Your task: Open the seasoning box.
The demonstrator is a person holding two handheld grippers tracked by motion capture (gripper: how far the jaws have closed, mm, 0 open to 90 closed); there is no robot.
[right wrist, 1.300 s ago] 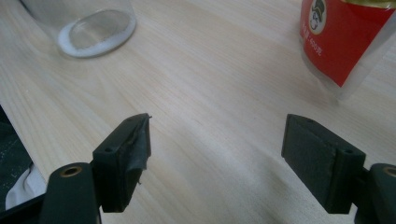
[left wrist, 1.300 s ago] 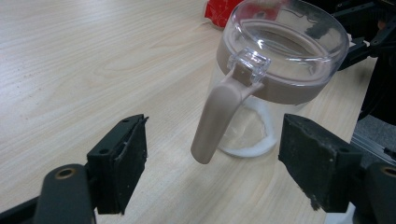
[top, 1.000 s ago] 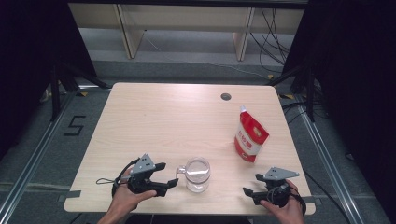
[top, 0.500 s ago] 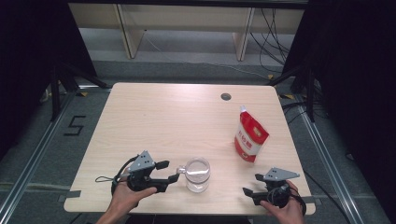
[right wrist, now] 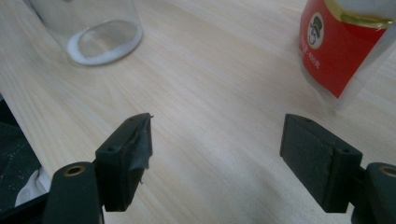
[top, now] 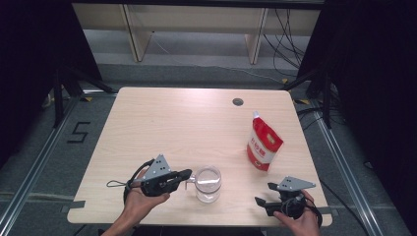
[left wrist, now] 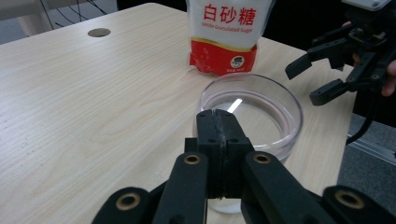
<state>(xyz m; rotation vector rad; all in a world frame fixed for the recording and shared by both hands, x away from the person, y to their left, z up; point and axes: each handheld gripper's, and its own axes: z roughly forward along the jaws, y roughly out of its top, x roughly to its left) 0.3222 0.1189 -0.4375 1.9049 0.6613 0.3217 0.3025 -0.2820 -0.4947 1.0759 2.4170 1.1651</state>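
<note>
Your left claw (top: 188, 173) had just been closing and stood fully shut, its pads pressed face to face in the left gripper view (left wrist: 217, 114), with nothing visible between them at the tips. Its tip sat right at the handle side of the glass mug (top: 207, 183). Whether any part of the handle was caught lower down, under the pads, could not be told. The mug stood upright near the front edge of the bench (top: 172, 123), about midway along it. It looked empty apart from a pale ring at its base (right wrist: 105, 32), which may have been only thick glass. Your right claw (top: 260, 202) hovered by the front right corner with its jaws spread wide and nothing in them (right wrist: 218, 120), well apart from both things. The bag of white sugar (top: 264, 145) stood upright toward the right edge, beyond the mug, untouched, and its top looked unopened as far as could be seen. By my reading, the work was at its very start: the mug was barely secured, if at all, the bag was still to be picked up, and no pouring had been done.
</note>
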